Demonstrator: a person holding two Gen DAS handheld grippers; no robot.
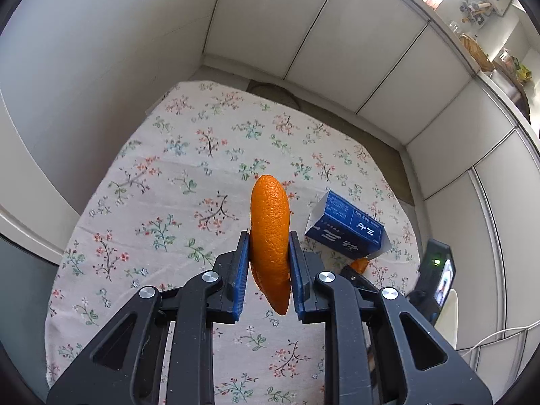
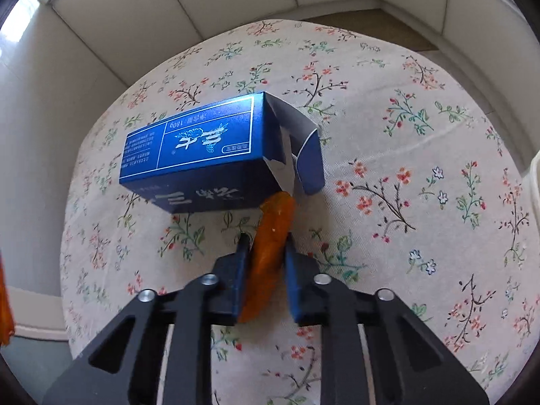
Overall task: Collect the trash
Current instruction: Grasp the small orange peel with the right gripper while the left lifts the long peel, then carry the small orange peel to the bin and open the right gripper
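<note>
Pinching a long orange peel (image 1: pixel 270 233) between its blue pads, the left gripper (image 1: pixel 269 236) holds it upright, clear of the flowered cloth (image 1: pixel 162 175). The right gripper (image 2: pixel 265 241) is clamped on a second peel (image 2: pixel 270 253) low over the cloth, the peel's far tip touching the open end of a blue box (image 2: pixel 202 155) that lies on its side.

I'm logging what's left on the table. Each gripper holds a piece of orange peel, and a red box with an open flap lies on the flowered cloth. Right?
Not quite: the box is blue, not red, as the right wrist view shows. The rest holds: left gripper and right gripper each hold orange peel, and its flap is open.
</note>
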